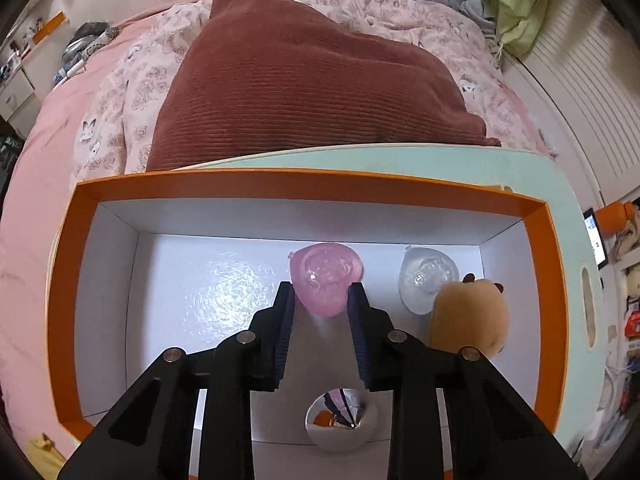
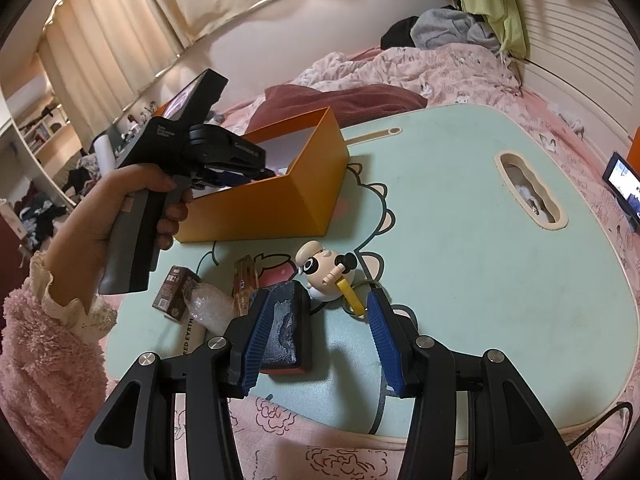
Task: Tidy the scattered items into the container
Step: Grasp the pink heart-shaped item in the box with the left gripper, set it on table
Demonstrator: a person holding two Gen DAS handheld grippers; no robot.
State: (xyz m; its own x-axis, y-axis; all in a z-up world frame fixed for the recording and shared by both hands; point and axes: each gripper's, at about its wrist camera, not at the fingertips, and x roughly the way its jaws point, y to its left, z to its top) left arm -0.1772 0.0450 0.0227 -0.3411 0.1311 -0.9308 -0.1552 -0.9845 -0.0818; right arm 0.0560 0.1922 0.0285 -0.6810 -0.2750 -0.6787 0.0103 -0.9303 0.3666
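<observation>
My left tongs (image 1: 320, 304) reach down into the orange box (image 1: 280, 184), and I see their blue fingers (image 1: 285, 320) set narrowly on either side of a pink heart-shaped jelly toy (image 1: 325, 278), the pads right against its flanks; the toy's lower tip sits between them and it appears to rest on the white floor of the box. To its right in the box lies a clear heart-shaped toy (image 1: 426, 280), and just in front of that a tan plush animal (image 1: 470, 314) stands against the right wall, partly hiding the clear one. From the right wrist view, the left hand (image 2: 120, 208) grips the handle of the left tool over the box (image 2: 280, 196), which stands on the pale green counter (image 2: 480, 260). My right tongs (image 2: 320, 320) hang wide apart and hold nothing. A dark blue block (image 2: 282, 332) lies on the counter just beside the left finger; I cannot tell whether they touch. Beyond the tongs stand a small white panda figure (image 2: 328, 272) with a yellow piece, a cable under it, and to the left a brown carton (image 2: 174, 294), a bubble-wrapped tube (image 2: 208, 316) and a clear slim case (image 2: 244, 284). The counter sits on a pink bed (image 2: 440, 68).
</observation>
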